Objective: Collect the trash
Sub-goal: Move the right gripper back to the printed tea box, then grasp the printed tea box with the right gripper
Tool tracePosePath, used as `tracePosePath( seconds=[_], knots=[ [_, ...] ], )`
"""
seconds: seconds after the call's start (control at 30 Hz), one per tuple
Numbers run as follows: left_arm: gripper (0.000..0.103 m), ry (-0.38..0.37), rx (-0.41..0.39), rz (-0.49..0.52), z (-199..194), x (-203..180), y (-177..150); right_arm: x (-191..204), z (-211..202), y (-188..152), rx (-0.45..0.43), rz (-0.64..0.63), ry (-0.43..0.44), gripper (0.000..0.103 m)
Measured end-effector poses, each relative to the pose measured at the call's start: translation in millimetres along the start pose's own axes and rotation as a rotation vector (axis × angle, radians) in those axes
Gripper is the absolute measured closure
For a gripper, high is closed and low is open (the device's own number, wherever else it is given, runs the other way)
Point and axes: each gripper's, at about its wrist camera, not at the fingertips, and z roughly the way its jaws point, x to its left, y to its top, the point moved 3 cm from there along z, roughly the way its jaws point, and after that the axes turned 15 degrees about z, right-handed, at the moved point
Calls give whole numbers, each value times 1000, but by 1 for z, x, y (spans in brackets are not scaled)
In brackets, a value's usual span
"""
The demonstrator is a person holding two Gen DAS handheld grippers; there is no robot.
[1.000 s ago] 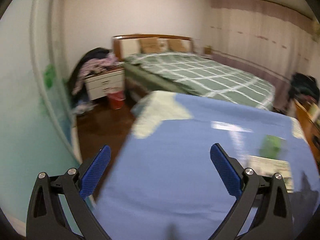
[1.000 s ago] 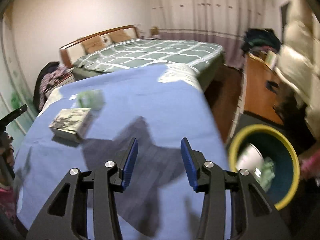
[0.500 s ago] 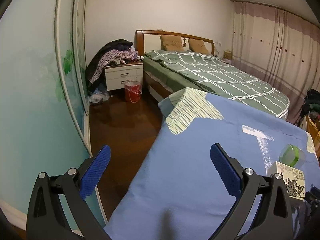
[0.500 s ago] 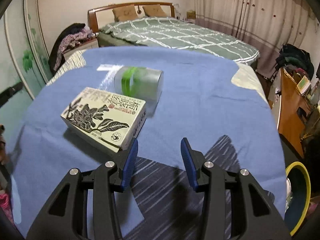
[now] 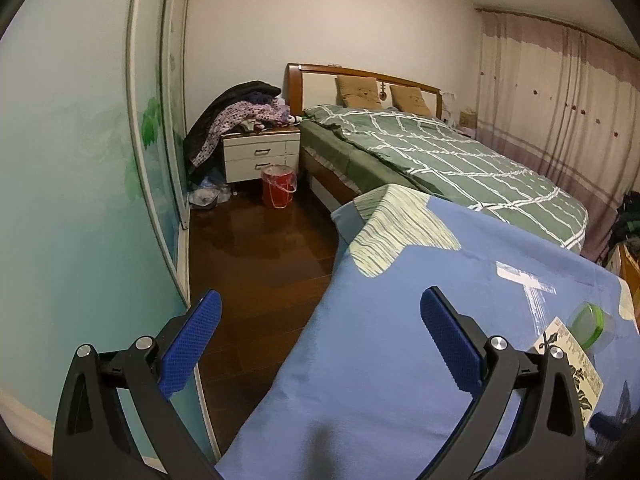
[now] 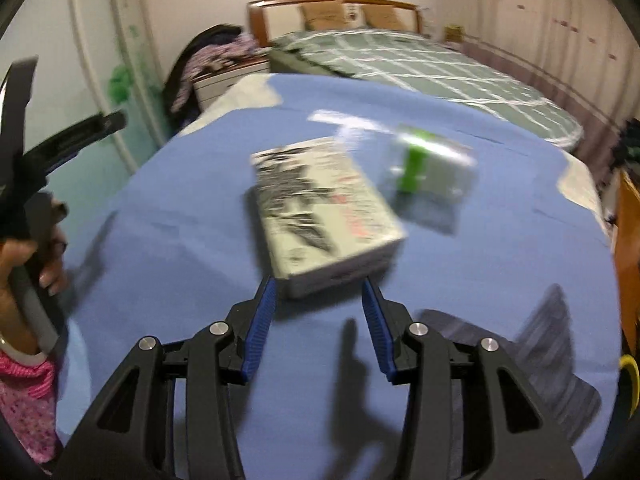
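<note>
A white carton printed with black leaves (image 6: 324, 208) lies on the blue tablecloth (image 6: 500, 264). A clear cup with a green band (image 6: 428, 168) lies on its side just beyond it. My right gripper (image 6: 318, 292) is open, its fingertips at the carton's near end, one on each side. My left gripper (image 5: 318, 320) is wide open and empty, held over the table's left edge. In the left wrist view the carton (image 5: 576, 364) and the cup (image 5: 590, 322) show at the far right.
A yellow-rimmed bin (image 6: 630, 376) peeks in at the table's right side. Beyond the table stand a green checked bed (image 5: 460, 160), a white nightstand (image 5: 262, 154) piled with clothes, and a red bucket (image 5: 278, 186) on the dark wood floor.
My right gripper swung left from the bin to the carton and closed in on its near end. My left gripper turned left, toward the floor and the wall.
</note>
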Motion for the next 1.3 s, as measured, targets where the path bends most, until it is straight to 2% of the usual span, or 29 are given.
tracePosePath(
  seconds=[0.03, 0.13, 0.2, 0.27, 0.33, 0.43, 0.5, 0.73, 0.83, 0.87, 0.9, 0.93, 1.13, 1.27, 1.3],
  knots=[
    [5, 1, 0, -9, -1, 2, -1, -1, -2, 2, -7, -3, 2, 59],
    [5, -5, 4, -38, -1, 8, -2, -7, -14, 12, -45, 13, 23, 37],
    [5, -12, 9, -43, -1, 8, -3, -10, -22, 23, -66, -4, 28, 31],
    [5, -14, 9, -37, -2, 7, -4, -6, -22, 32, -65, -33, 53, 19],
    [5, -10, 8, -29, -2, 5, -4, -1, -14, 43, -34, -84, 83, 15],
    [5, -7, 10, -19, -2, 3, -5, 3, 5, 57, 41, -105, 116, 15],
    [5, -6, 15, -16, -1, 2, -5, 3, 16, 61, 74, -112, 98, 15],
    [5, -12, 17, 5, 1, -4, -4, 0, 39, 48, 150, -94, 98, 15],
    [5, -12, 17, 17, 2, -6, -5, 1, 46, 46, 139, -87, 85, 18],
    [5, -11, 17, 22, 2, -7, -5, 2, 48, 44, 143, -84, 86, 22],
    [5, -12, 17, 25, 2, -8, -5, 3, 51, 43, 146, -82, 82, 31],
    [5, -12, 18, 27, 2, -8, -5, 5, 51, 41, 132, -87, 73, 34],
    [5, -12, 18, 33, 2, -10, -6, 5, 38, 30, 103, -49, 75, 35],
    [5, -17, 20, 36, 3, -11, -6, -1, 9, 20, 52, -16, 97, 35],
    [5, -19, 18, 38, 2, -12, -5, -7, -5, 17, 16, 3, 89, 35]
  ],
)
